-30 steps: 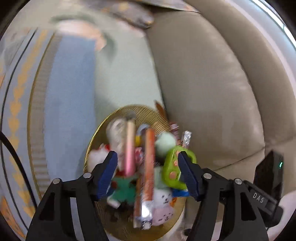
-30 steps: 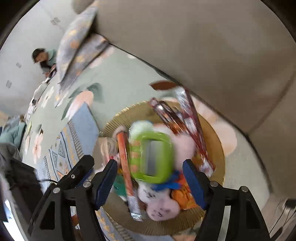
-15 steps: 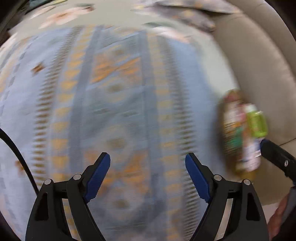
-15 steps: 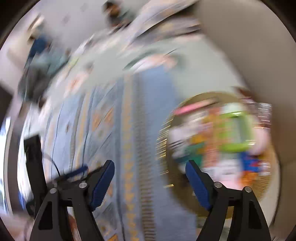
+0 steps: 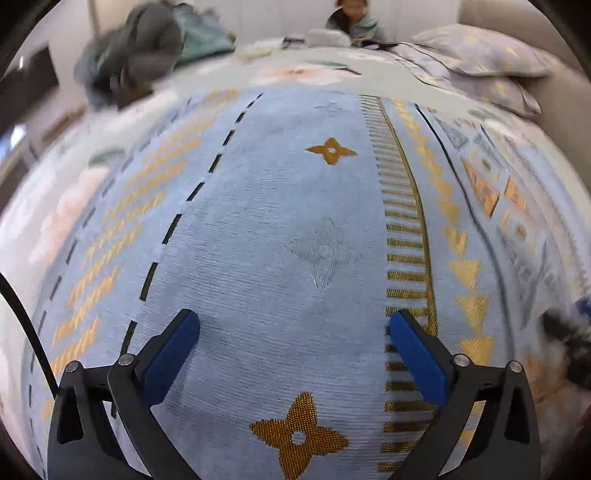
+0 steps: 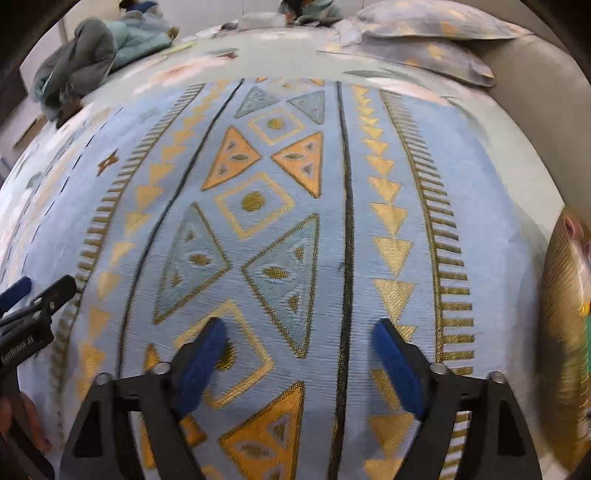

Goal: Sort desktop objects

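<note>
Both grippers hang over a light blue cloth (image 5: 280, 221) with gold patterns. My left gripper (image 5: 291, 325) has its jaws opening wide, and nothing lies between its blue pads. The jaws of my right gripper (image 6: 299, 332) are opening too, with only the cloth (image 6: 280, 236) under them. A round gold tray (image 6: 561, 332) piled with toys and snack packs shows blurred at the right edge of the right wrist view. The left gripper (image 6: 22, 295) also appears at that view's left edge. A dark blur at the right edge of the left wrist view may be the right gripper.
Patterned pillows (image 5: 476, 62) lie at the back right against a beige sofa (image 6: 535, 85). A heap of grey-green clothing (image 5: 136, 48) sits at the back left. A person (image 5: 354, 18) sits far behind the cloth.
Both grippers swung away from the gold tray to the left and now point at the bare blue cloth. Both pairs of jaws stand wider than before.
</note>
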The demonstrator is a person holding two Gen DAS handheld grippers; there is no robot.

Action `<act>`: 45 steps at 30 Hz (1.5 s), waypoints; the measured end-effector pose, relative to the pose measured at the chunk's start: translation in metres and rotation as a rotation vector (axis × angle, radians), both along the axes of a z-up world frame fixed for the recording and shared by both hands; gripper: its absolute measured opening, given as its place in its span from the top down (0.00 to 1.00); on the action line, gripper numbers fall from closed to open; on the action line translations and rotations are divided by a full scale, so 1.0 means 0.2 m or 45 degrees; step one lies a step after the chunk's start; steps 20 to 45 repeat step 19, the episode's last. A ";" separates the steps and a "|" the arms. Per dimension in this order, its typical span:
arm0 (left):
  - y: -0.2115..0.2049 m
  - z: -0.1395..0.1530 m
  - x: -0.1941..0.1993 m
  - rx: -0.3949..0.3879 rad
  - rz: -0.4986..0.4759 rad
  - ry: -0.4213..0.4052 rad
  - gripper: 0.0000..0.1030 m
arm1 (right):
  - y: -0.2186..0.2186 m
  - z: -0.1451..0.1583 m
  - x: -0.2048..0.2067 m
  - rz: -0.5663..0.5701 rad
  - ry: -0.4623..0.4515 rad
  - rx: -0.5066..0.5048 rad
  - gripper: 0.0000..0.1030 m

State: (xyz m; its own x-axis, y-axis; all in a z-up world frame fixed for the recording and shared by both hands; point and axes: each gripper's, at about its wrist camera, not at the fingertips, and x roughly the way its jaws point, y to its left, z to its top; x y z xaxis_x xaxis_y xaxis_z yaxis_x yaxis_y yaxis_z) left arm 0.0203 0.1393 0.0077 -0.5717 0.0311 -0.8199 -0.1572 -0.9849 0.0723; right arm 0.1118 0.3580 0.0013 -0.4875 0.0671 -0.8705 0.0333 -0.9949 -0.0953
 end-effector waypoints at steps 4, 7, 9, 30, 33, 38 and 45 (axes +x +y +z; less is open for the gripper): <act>-0.03 0.00 -0.02 0.033 0.002 -0.019 0.00 | 0.06 -0.05 0.06 -0.040 0.104 -0.124 0.00; -0.02 -0.02 -0.04 0.040 0.002 -0.024 0.00 | 0.02 -0.07 0.08 -0.055 0.134 -0.053 0.00; -0.02 -0.01 -0.03 0.042 0.002 -0.022 0.00 | 0.02 -0.08 0.09 -0.060 0.145 -0.068 0.00; -0.05 -0.02 0.00 0.068 -0.004 -0.009 0.00 | 0.01 -0.04 0.08 -0.061 0.157 -0.046 0.00; -0.05 -0.02 0.00 0.068 -0.004 -0.009 0.00 | 0.01 -0.04 0.08 -0.061 0.157 -0.046 0.00; -0.05 -0.02 0.00 0.068 -0.004 -0.009 0.00 | 0.01 -0.04 0.08 -0.061 0.157 -0.046 0.00; -0.05 -0.02 0.00 0.068 -0.004 -0.009 0.00 | 0.01 -0.04 0.08 -0.061 0.157 -0.046 0.00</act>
